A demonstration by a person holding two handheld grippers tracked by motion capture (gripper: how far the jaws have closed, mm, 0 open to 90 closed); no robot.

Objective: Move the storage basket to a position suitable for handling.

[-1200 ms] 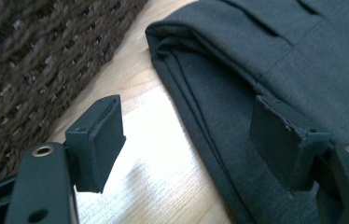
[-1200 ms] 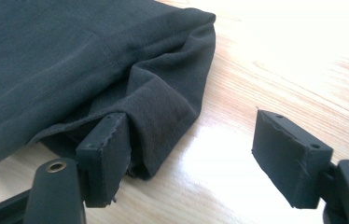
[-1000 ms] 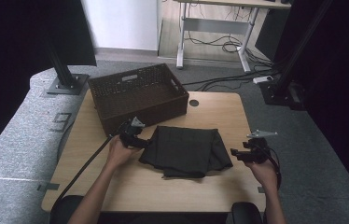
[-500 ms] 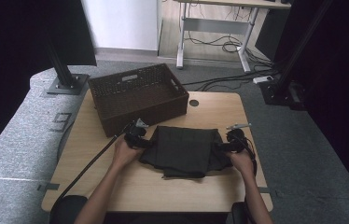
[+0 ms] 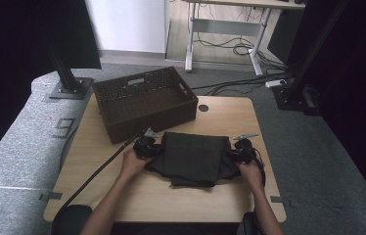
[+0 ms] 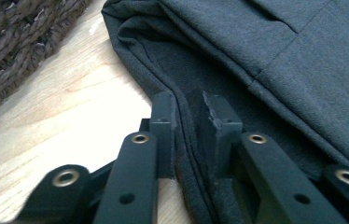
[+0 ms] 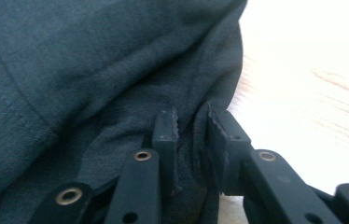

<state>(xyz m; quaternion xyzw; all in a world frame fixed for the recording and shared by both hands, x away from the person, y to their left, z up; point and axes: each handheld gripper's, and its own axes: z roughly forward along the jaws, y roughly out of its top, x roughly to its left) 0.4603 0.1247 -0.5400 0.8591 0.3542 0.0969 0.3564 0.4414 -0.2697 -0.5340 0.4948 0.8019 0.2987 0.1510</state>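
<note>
High view: a folded dark garment [image 5: 191, 157] lies at the near middle of the counter [image 5: 220, 115], near side of the woven basket [image 5: 144, 100]. The left tool [image 5: 148, 147] has just closed on its left edge fold, the right tool [image 5: 237, 152] on its right edge; both pinch cloth. Grasping appears done; lifting or further folding remains. What kind of garment it is cannot be made out

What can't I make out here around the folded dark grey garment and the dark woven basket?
- Dark grey folded garment: high view, its type; folding hides it.
- Left gripper: high view, jaws too small.
- Right gripper: high view, jaws too small.
- Dark woven basket: left gripper view, cut by edge.
</note>
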